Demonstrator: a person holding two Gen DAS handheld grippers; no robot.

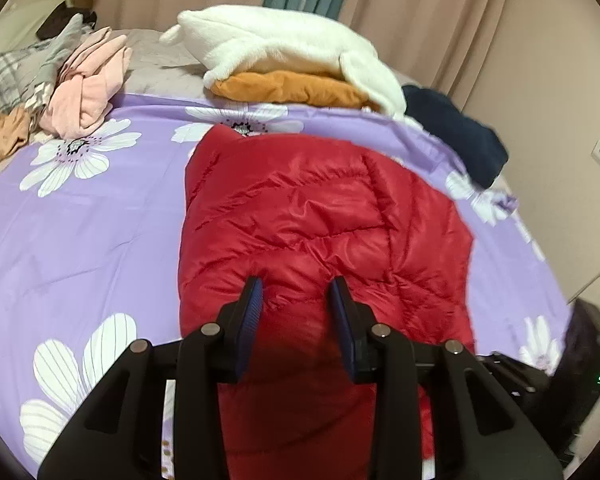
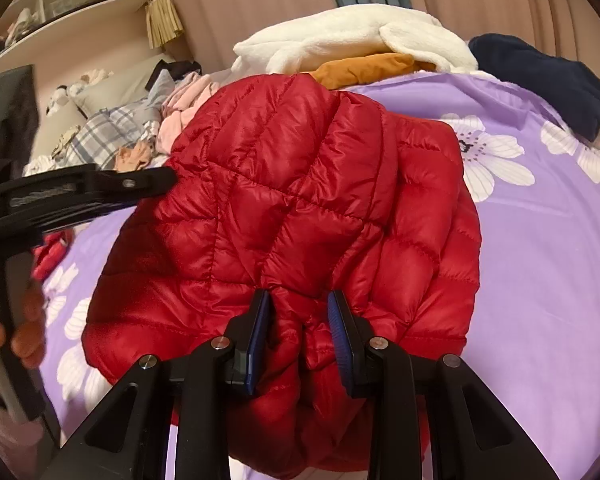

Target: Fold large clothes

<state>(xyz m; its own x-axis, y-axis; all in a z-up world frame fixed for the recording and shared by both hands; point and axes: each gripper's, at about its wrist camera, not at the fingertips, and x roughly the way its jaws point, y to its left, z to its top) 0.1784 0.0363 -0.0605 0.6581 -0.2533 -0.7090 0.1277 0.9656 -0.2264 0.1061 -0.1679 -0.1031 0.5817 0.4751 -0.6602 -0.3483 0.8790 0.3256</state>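
At nine o'clock I see pink clothes (image 1: pixel 88 84) heaped on the bed (image 1: pixel 80 216). My left claw (image 1: pixel 296 292) hovers at six o'clock, spread wide over the red puffer jacket (image 1: pixel 312 208) lying mid-sheet. My right claw (image 2: pixel 300 304) pinches a fold of that jacket. At twelve o'clock sits a white fleece (image 1: pixel 284 48).

I am viewing through two wrist cameras, each looking forward along its own fingers, down at the bed. The left camera is sitting close above the red jacket (image 1: pixel 320 216); the right is looking across it from nearby. Both are sharing the jacket, the purple sheet (image 1: pixel 100 232) and the curtain (image 1: pixel 420 8).
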